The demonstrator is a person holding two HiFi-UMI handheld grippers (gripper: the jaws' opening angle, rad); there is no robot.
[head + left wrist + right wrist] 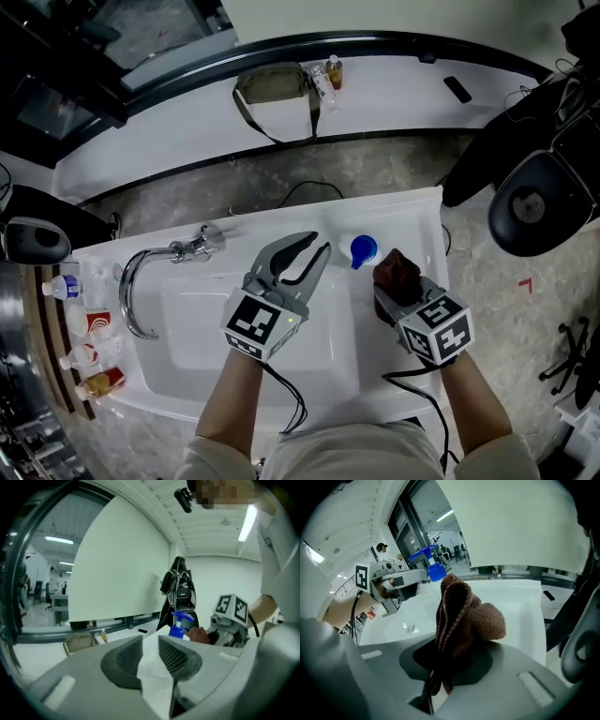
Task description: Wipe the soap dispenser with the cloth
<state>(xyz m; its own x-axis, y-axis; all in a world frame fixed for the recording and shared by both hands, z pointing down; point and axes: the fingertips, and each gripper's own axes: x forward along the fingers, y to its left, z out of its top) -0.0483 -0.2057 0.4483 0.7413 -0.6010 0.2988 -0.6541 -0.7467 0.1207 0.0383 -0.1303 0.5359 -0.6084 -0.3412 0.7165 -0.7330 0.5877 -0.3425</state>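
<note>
The soap dispenser (364, 250), with a blue pump head, stands on the sink's right rim; it also shows in the left gripper view (179, 623) and the right gripper view (427, 560). My left gripper (312, 251) hovers over the basin just left of it, pointing at it, open with nothing between the jaws (150, 656). A brown cloth (397, 272) is bunched in my right gripper (394, 289), which is shut on it just right of the dispenser. In the right gripper view the cloth (461, 620) stands up from the jaws and hides part of the sink.
A chrome faucet (141, 281) arches over the white basin (187, 319) at the left. Several small bottles (89, 323) stand on the sink's left rim. A khaki bag (274, 86) lies on the far counter. An office chair (539, 202) is at the right.
</note>
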